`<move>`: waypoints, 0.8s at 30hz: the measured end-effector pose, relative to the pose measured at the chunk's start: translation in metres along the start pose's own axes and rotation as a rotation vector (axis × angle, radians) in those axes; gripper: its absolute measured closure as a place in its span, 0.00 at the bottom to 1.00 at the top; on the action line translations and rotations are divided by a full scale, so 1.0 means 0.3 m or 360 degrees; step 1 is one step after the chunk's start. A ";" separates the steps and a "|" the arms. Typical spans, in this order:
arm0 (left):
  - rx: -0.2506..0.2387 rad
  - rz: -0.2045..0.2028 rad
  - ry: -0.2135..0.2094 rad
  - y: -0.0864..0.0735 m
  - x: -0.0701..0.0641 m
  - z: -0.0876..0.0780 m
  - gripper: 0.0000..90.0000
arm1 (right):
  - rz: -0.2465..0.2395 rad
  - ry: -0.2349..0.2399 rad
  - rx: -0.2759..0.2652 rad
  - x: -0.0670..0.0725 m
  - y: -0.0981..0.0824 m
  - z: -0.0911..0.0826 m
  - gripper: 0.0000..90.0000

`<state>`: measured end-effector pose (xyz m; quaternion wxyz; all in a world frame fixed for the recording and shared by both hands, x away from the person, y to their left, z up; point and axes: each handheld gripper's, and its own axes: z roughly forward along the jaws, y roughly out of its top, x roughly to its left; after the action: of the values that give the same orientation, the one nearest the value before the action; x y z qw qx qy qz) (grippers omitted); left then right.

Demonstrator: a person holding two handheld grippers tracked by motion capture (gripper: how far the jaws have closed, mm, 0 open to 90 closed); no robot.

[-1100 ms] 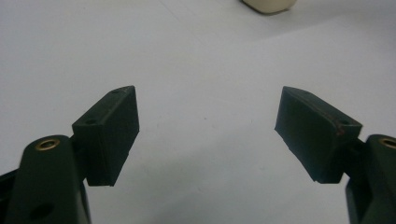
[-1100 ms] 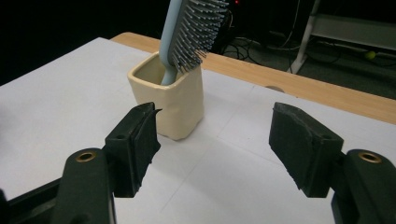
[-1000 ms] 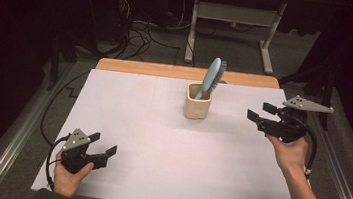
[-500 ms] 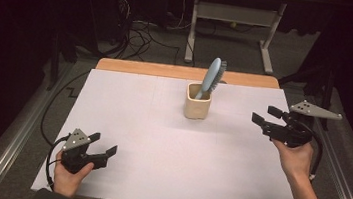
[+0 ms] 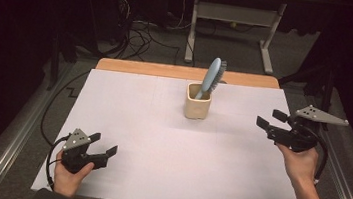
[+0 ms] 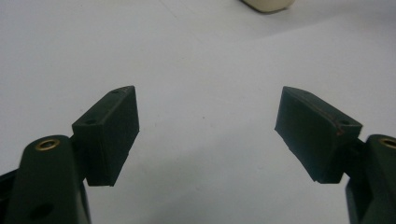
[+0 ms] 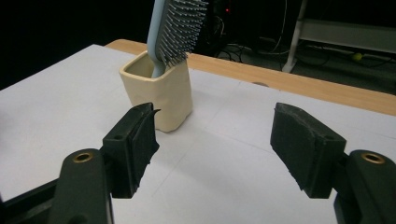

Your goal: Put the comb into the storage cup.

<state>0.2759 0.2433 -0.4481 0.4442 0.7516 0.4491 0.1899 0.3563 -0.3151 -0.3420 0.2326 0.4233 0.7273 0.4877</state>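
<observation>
Toward the far middle of the white table, a cream square cup stands upright with a light blue hairbrush planted handle-down inside it, the bristled head leaning up and away toward one o'clock. Seen from the right gripper view, the brush rests against the cup's far rim, bristles facing right, and the cup sits on the table just beyond the left jaw. At roughly four o'clock from the cup, well apart from it, the right gripper is held above the table's right edge, pointing toward the cup, its jaws spread with nothing between them; they have just been opening a little further. At about seven o'clock from the cup, near the table's front left corner, the left gripper rests in the person's hand, jaws likewise spread wide over bare white tabletop, gripping nothing. A strip of wood edges the table's far side.
</observation>
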 end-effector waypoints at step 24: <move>0.0007 0.0002 -0.0004 0.000 -0.001 0.000 0.25 | 0.0000 -0.0015 -0.0024 -0.004 -0.035 -0.030 0.35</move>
<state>0.2758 0.2430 -0.4481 0.4429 0.7533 0.4484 0.1882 0.3459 -0.3225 -0.3479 0.2393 0.4238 0.7224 0.4911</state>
